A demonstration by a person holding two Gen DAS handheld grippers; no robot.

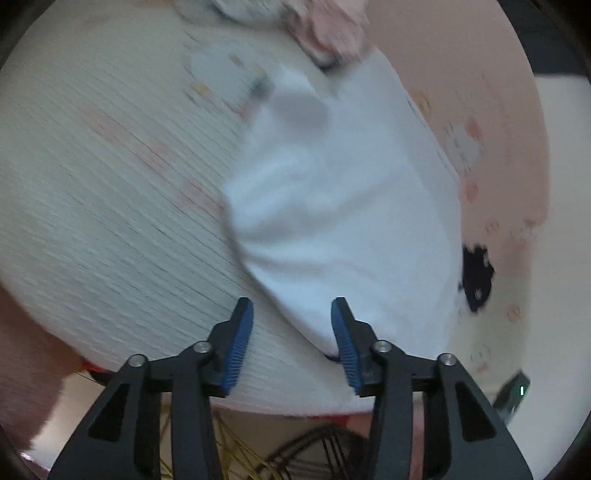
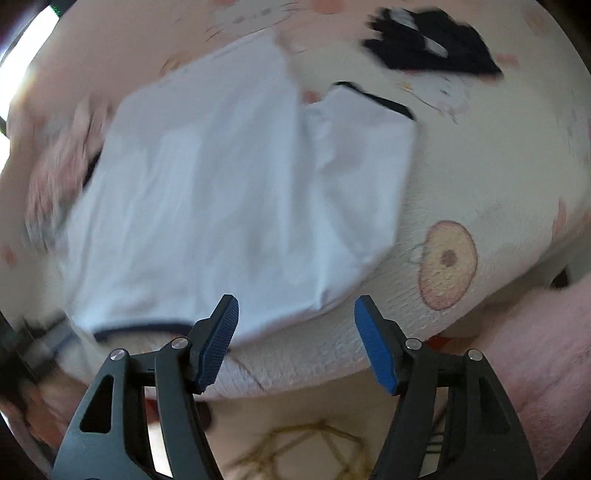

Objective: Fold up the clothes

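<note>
A white shirt [image 1: 343, 206] with dark trim lies spread flat on a pale bed cover [image 1: 110, 184] printed with cartoons. My left gripper [image 1: 291, 306] hangs open just over the shirt's near corner, which lies by its right finger; its pads press on nothing. In the right wrist view the same white shirt [image 2: 221, 192] has a sleeve folded over it and a dark-edged hem near the front. Open too, my right gripper [image 2: 295, 301] hovers over the shirt's near edge, the left finger above the cloth and the right finger above the bare bed cover [image 2: 498, 177]. Both views are motion-blurred.
A black garment [image 2: 436, 40] lies beyond the shirt, also seen as the black garment [image 1: 476, 277] at its right. A crumpled pink garment [image 1: 332, 29] sits at the far end. The bed's edge [image 2: 314, 384] runs just under the grippers, with floor and wires below.
</note>
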